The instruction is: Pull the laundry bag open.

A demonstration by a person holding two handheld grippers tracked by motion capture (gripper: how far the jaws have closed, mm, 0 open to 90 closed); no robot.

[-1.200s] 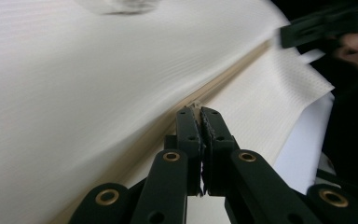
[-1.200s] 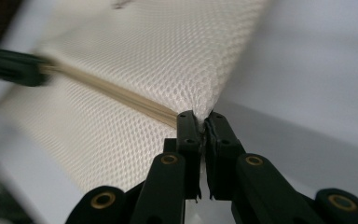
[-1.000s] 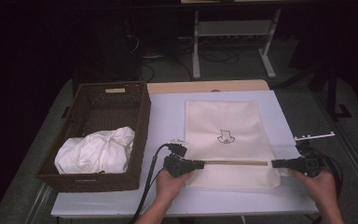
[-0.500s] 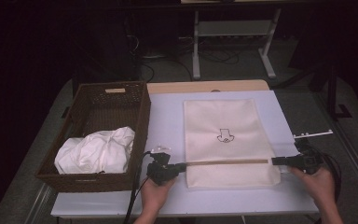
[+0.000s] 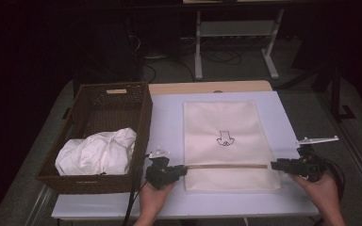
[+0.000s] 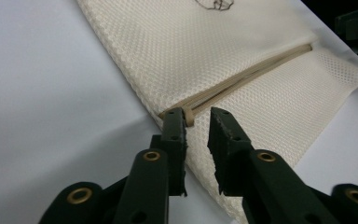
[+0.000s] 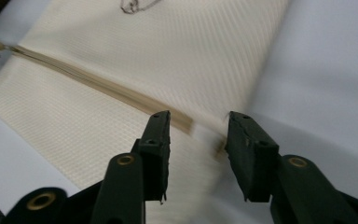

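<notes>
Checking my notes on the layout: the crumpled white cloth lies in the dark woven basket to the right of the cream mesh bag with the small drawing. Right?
Not quite. In the high view the dark woven basket, with the crumpled white cloth in it, stands to the left of the cream mesh bag, not the right.

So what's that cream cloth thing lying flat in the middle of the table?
The cream mesh bag looks like a flat, rectangular pouch of woven netting, with a small dark outline drawing printed near its centre. A tan zipper-like strip runs across it near the person's end. It lies smoothed out on the white table top, beside the wicker basket. The left gripper sits at one end of the strip, the right gripper at the other; both sets of fingers have just been opening.
</notes>
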